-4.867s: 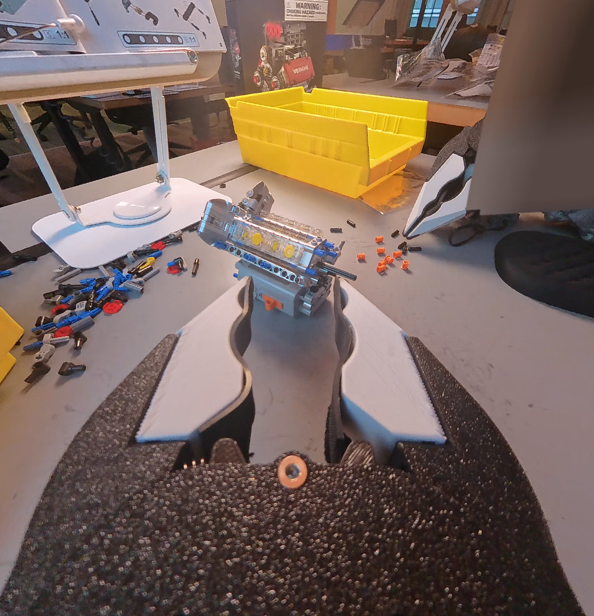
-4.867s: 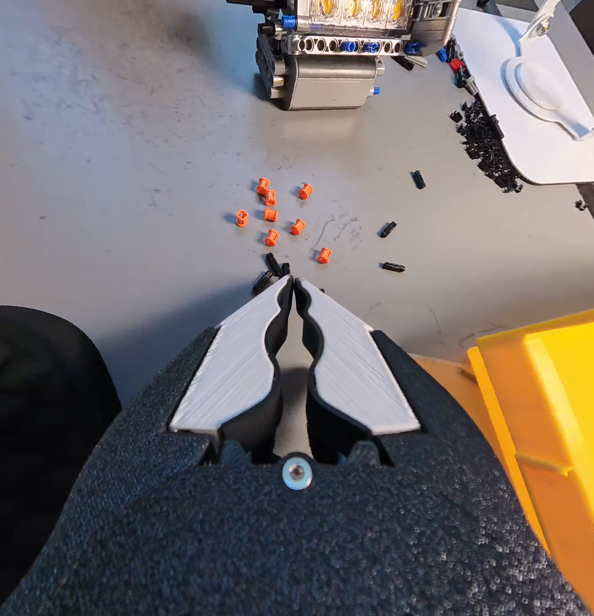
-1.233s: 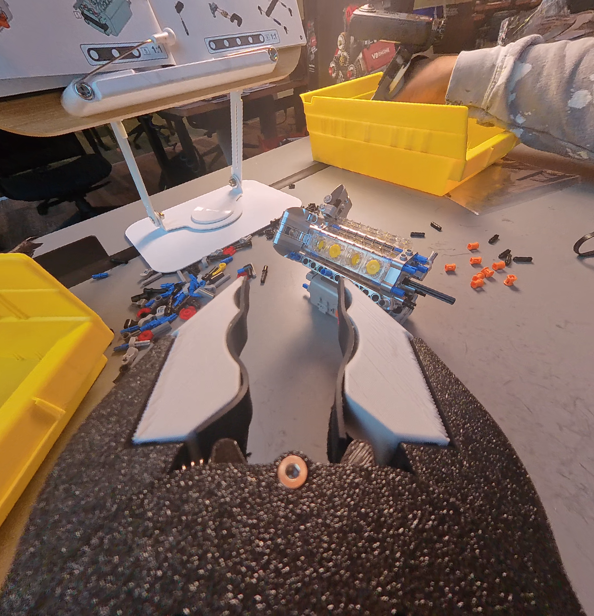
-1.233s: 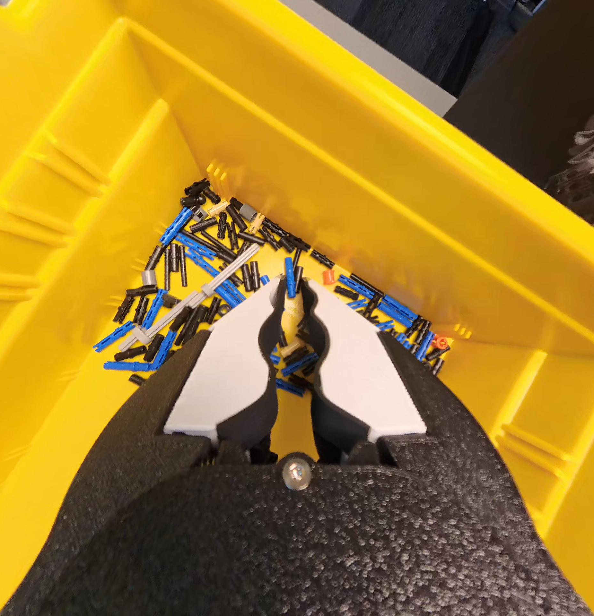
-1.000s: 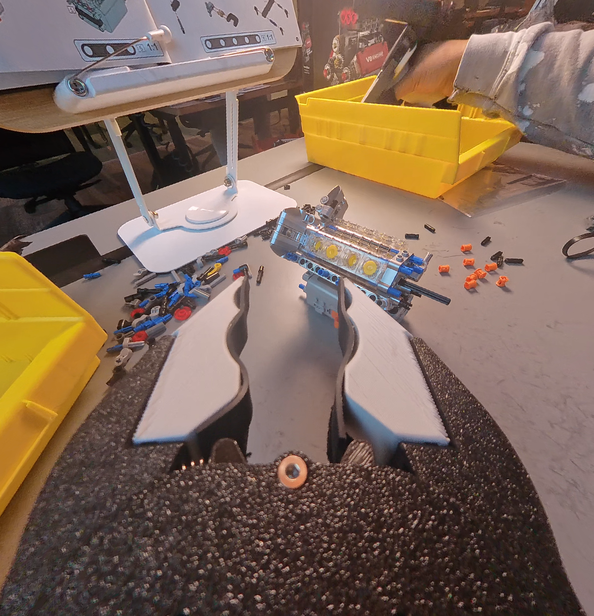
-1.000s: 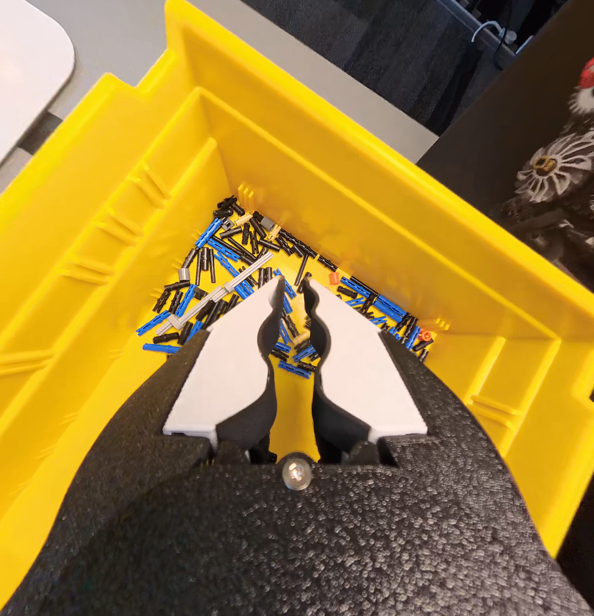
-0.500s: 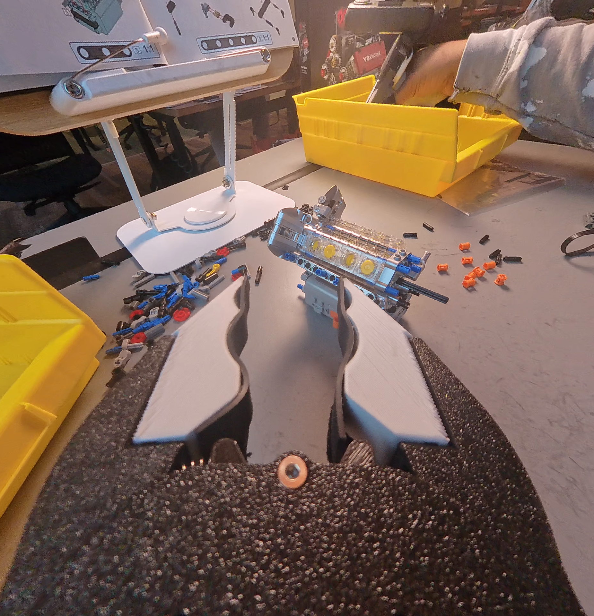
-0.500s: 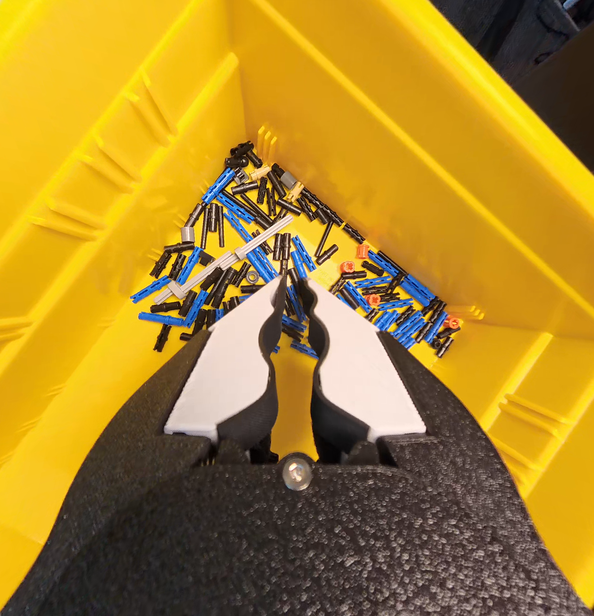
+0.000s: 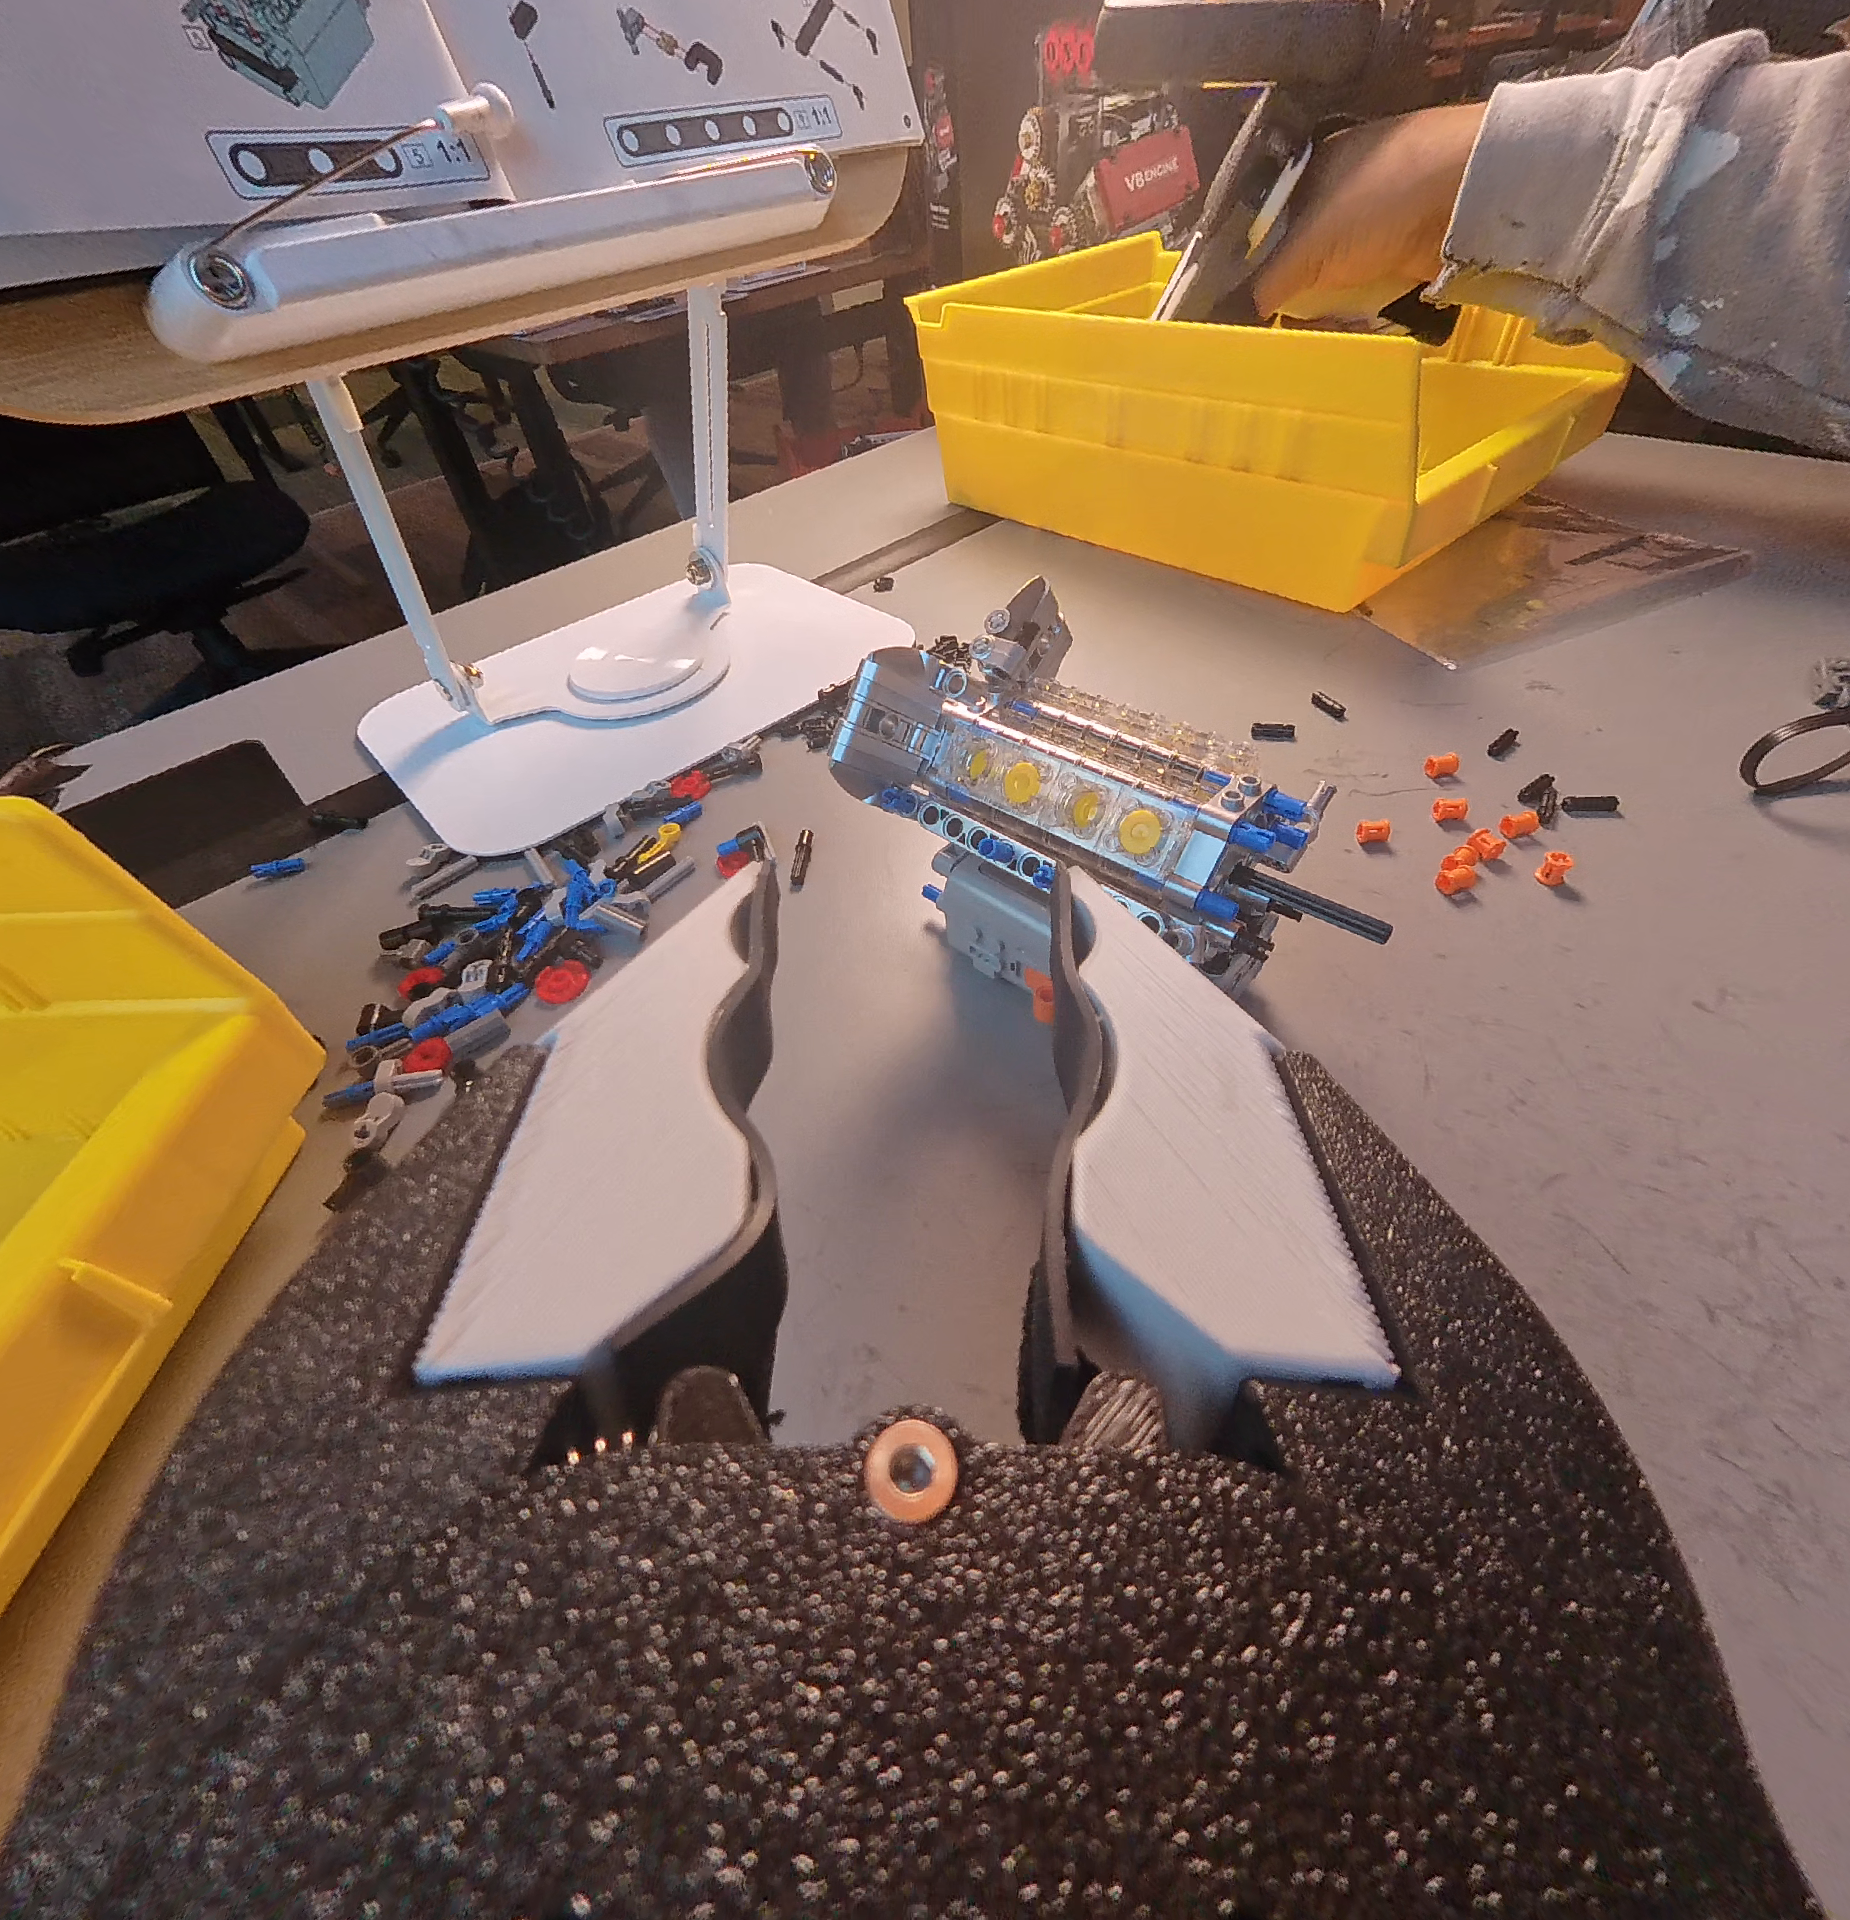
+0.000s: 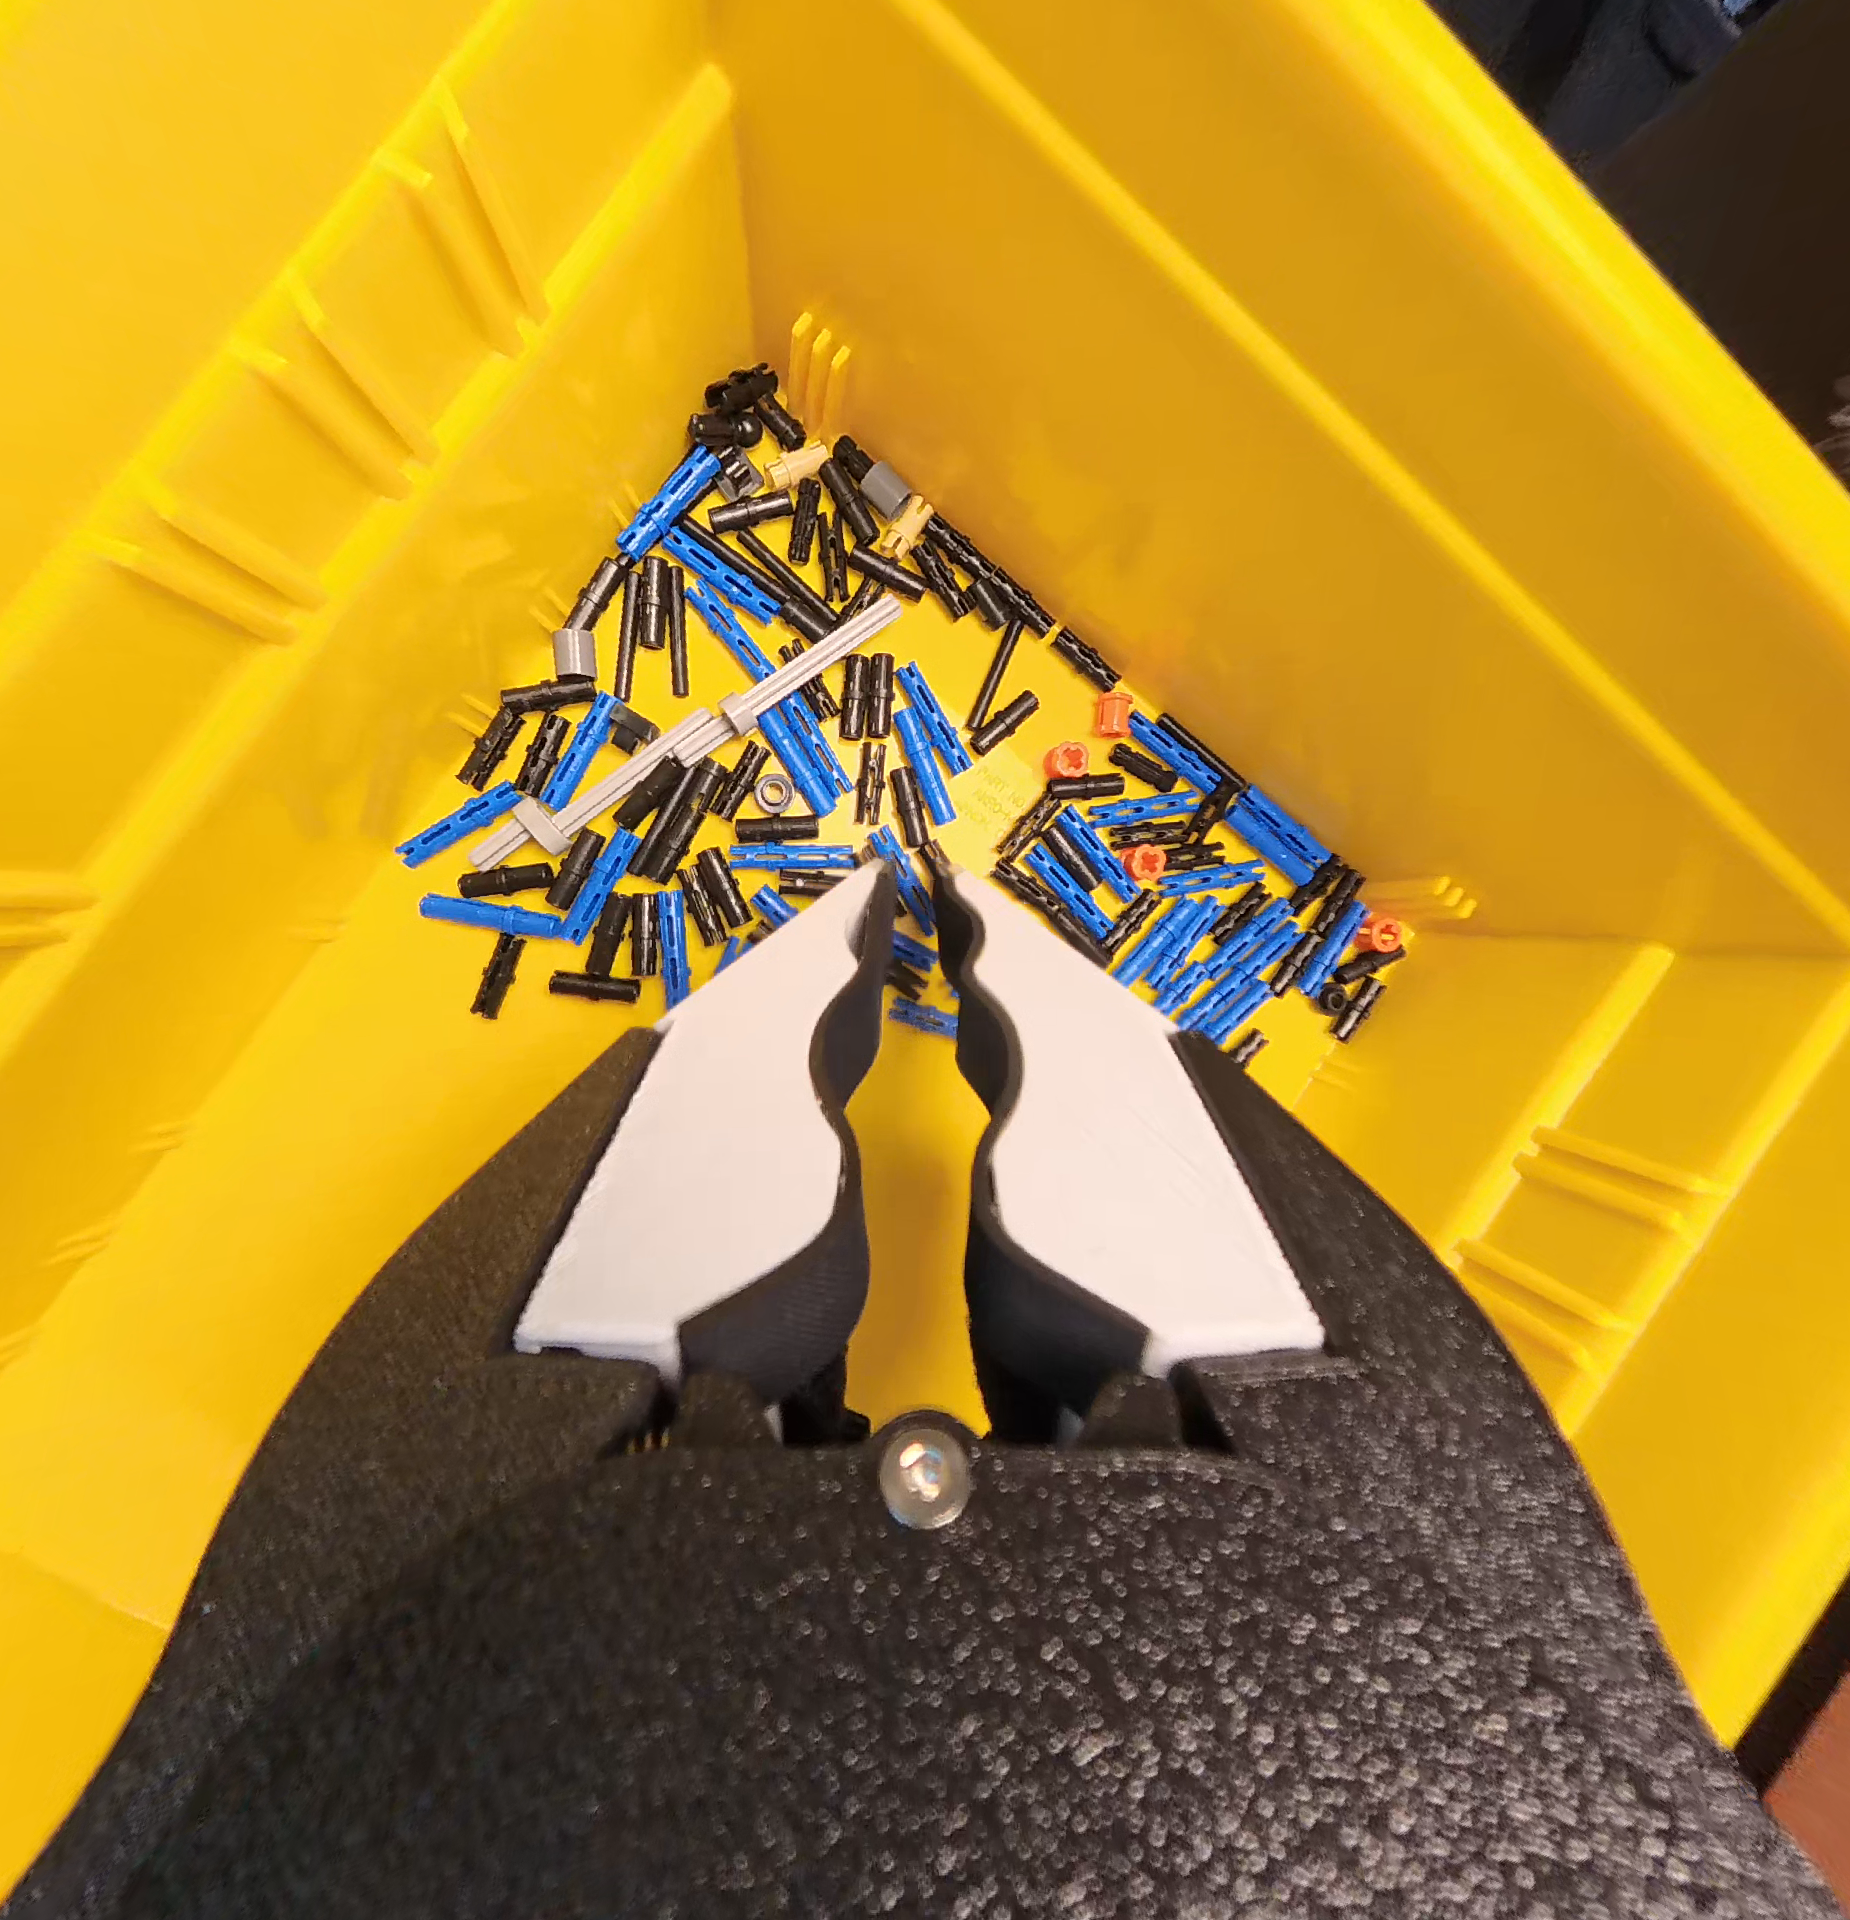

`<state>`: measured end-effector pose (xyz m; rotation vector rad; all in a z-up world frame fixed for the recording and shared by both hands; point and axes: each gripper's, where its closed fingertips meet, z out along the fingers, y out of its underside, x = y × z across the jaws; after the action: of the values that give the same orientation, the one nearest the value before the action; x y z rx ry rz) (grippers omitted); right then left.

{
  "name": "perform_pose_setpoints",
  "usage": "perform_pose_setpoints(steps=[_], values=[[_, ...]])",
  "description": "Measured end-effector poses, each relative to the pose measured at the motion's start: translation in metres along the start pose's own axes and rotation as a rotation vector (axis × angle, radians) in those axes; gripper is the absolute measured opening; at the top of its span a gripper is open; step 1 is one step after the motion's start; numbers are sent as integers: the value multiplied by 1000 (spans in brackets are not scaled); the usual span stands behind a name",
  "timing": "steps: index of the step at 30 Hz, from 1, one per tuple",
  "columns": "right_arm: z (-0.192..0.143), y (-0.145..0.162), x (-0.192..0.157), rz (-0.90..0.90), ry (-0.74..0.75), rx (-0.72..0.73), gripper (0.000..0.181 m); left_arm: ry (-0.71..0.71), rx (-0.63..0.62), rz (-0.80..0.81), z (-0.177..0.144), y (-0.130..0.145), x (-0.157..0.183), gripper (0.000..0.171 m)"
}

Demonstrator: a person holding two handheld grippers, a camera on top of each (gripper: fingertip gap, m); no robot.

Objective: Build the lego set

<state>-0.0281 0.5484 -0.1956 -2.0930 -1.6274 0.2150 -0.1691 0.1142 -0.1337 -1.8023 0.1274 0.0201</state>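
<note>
Right claw (image 10: pixel 908 868) dipped lower over bin (image 10: pixel 1316 436) pins (image 10: pixel 796 727), tips slightly parted, seemingly empty.

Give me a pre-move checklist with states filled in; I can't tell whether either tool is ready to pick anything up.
1. Right tool inside the far yellow bin, over the pile of blue and black pins: ok.
2. Right tool tips nearly closed, a slim gap between them: ok.
3. Pin between those tips: cannot tell.
4. Left tool open and empty: ok.
5. Engine model upright on the grey table, just beyond the left tool: ok.
6. Left tool touching the model: cannot tell.
</note>
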Motion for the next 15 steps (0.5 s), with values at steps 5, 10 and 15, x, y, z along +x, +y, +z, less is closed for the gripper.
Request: perform_pose_setpoints(steps=[5, 10, 15], values=[[1, 9, -4, -16, 4, -30, 4, 3, 0, -1, 0, 0, 0, 51], [-4, 17, -12, -39, -9, -45, 3, 6, -1, 1, 0, 0, 1, 51], [-23, 3, -1, 29, 29, 76, 4, 10, -1, 0, 0, 0, 1, 51]])
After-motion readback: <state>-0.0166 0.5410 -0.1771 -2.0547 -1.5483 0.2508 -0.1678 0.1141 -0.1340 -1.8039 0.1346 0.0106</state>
